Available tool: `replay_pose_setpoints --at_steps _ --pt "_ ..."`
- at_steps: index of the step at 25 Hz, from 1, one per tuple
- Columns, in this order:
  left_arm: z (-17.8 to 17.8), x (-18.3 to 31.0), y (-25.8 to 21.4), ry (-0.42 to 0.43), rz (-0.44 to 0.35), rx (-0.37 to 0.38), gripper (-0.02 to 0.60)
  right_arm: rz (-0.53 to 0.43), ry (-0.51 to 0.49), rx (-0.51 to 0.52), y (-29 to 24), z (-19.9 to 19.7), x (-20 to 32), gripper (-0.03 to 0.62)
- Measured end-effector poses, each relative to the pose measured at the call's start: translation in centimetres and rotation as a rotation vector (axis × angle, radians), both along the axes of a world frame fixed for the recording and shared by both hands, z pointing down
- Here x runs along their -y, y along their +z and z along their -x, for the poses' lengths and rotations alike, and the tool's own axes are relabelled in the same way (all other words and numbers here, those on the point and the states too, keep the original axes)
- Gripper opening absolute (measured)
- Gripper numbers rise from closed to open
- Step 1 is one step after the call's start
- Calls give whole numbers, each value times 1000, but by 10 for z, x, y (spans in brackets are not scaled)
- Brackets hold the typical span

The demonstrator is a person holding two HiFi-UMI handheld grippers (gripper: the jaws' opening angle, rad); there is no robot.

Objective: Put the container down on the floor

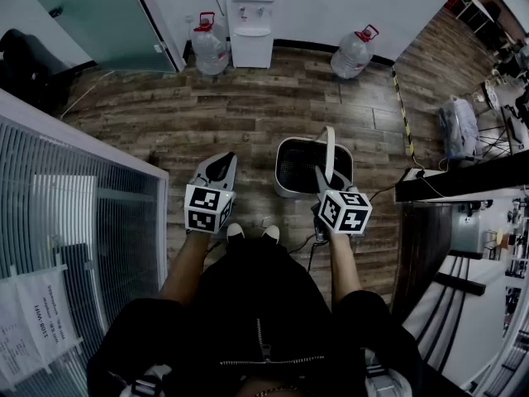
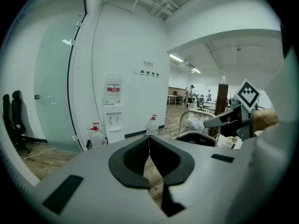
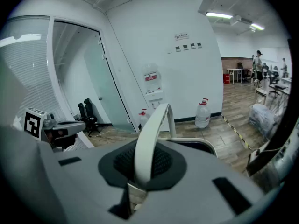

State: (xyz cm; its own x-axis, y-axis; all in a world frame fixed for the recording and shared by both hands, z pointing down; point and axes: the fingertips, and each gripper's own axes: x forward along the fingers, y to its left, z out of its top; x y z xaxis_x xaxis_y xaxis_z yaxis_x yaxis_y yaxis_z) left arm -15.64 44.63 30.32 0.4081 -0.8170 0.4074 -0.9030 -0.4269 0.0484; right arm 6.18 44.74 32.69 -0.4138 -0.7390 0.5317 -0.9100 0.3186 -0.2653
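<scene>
A white container (image 1: 307, 165) with a dark inside hangs above the wood floor (image 1: 248, 106) in front of the person. Its arched white handle (image 1: 329, 151) stands upright, and my right gripper (image 1: 326, 177) is shut on that handle (image 3: 148, 143), whose arch rises between the dark pads (image 3: 164, 163). The container's rim (image 3: 205, 144) shows just beyond the jaws. My left gripper (image 1: 221, 166) hovers to the container's left, shut with nothing in it; its pads (image 2: 135, 157) meet at the tips. From the left gripper view the container (image 2: 196, 136) and the right gripper (image 2: 233, 118) show at the right.
A water dispenser (image 1: 252, 19) stands against the far wall with a water bottle (image 1: 208, 46) on its left and another bottle (image 1: 355, 52) on its right. A glass partition (image 1: 74, 205) runs along the left. A dark table edge (image 1: 463, 184) and a bag (image 1: 459, 126) lie at the right.
</scene>
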Motion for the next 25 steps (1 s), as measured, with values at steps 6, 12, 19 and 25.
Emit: replay_pose_setpoints --at_steps 6,12,19,25 --pt "0 -6 -3 3 -2 -6 15 9 -29 48 -7 15 -5 34" --pt "-9 -5 -3 7 -5 -9 15 10 -78 64 -9 23 -4 35" --pt "-27 -5 -4 2 -10 1 15 11 -97 91 -11 16 -7 35" --pt "-45 -7 -5 -9 -14 8 15 13 -131 90 -11 6 -8 35"
